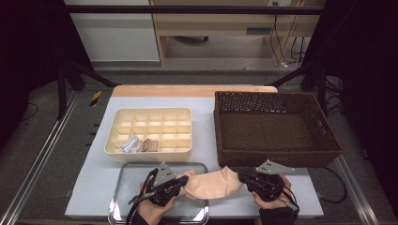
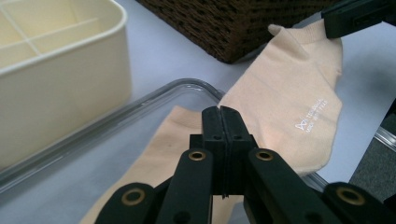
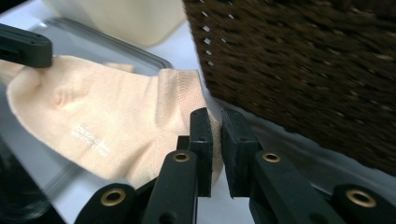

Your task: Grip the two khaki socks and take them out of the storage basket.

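Both tongs, left (image 1: 180,183) and right (image 1: 245,177), are clamped on a sock (image 1: 213,182) stretched between them above the tray's (image 1: 126,169) right edge. Likely sorting: two rolled items already sit in the organizer (image 1: 148,149); this sock remains unfolded, the basket (image 1: 324,123) empty.

My right claw (image 1: 245,178) sits hard against the front wall of the wicker basket (image 1: 277,157), so nothing passes forward there. The divided box (image 1: 149,152) blocks the way ahead of my left claw (image 1: 179,183). Between box and basket, a bare strip of counter (image 1: 204,136) runs open.
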The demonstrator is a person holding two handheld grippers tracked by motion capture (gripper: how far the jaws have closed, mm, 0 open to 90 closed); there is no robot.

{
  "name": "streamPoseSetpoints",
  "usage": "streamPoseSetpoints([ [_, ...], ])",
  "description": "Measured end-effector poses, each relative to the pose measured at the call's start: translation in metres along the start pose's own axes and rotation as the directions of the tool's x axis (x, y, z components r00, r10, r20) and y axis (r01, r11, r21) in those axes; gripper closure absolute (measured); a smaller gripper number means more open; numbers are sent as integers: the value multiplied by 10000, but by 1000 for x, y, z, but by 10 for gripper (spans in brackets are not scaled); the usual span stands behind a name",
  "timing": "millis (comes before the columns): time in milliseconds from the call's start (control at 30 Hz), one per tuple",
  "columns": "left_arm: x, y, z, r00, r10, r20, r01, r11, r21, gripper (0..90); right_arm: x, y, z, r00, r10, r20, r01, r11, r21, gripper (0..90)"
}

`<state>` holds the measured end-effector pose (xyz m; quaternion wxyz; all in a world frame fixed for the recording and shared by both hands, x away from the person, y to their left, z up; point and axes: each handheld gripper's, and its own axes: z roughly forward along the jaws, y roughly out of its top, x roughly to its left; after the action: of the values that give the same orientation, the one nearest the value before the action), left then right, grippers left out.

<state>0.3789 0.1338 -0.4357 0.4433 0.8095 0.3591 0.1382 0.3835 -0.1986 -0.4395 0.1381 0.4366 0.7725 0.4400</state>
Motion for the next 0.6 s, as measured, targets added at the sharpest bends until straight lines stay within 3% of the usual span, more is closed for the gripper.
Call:
streamPoseSetpoints([
  [267, 24, -9, -24, 9990, -266, -359, 266, 9996, -12, 895, 22, 12, 14, 9953, -216, -948, 226, 9997, 88, 836],
  [367, 36, -15, -33, 9976, -536, -449, 535, 9986, -34, 895, 30, 16, 20, 9910, -169, -1328, 192, 9997, 165, 836],
  [600, 56, -25, -50, 9920, -960, -820, 945, 9953, -211, 895, 49, 26, 42, 9835, -432, -1756, 519, 9976, 455, 835],
])
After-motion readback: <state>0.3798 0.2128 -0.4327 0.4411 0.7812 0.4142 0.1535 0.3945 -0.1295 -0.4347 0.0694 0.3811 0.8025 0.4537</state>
